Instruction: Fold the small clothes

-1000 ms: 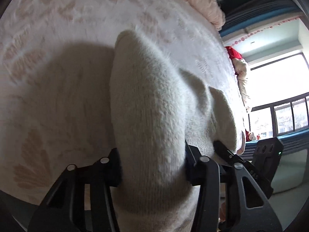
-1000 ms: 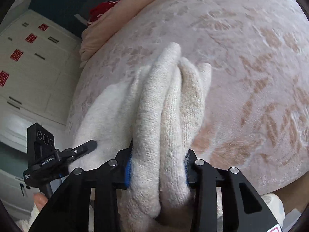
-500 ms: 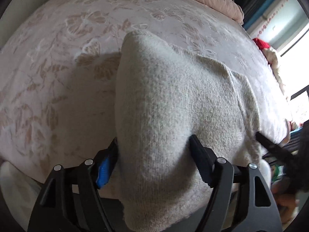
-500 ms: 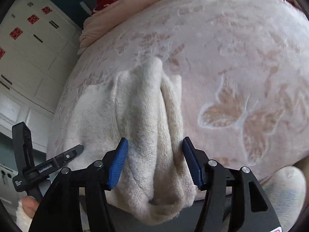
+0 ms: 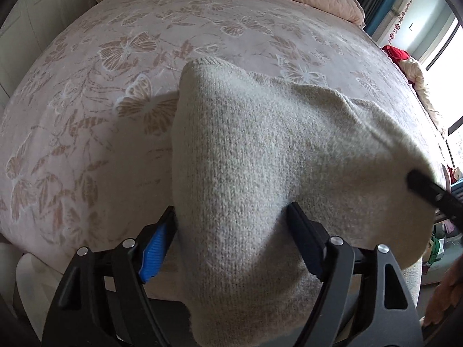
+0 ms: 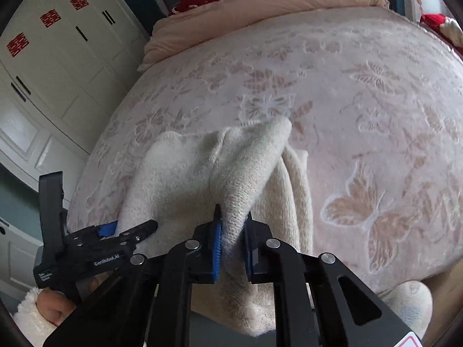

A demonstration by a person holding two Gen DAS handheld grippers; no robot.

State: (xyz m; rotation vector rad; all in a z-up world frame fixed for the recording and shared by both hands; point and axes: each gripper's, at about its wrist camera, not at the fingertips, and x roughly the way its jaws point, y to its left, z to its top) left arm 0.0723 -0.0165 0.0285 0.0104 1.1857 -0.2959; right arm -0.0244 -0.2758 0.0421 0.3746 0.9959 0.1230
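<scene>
A cream knitted garment lies at the near edge of the bed, draped over the edge. In the left wrist view my left gripper has wide-apart jaws on either side of a thick bunch of the knit. In the right wrist view my right gripper is shut on a raised fold of the same garment. The left gripper also shows in the right wrist view, at the garment's left edge. The right gripper's fingertip shows at the right of the left wrist view.
The bed has a pink cover with a butterfly pattern and a folded peach duvet at its far end. White wardrobe doors stand to the left. A window and red and white items lie to the right.
Both grippers pulled back toward the bed's near edge with the garment. My right gripper's jaws closed from wide apart onto a fold. My left gripper's jaws stayed wide around the knit.
</scene>
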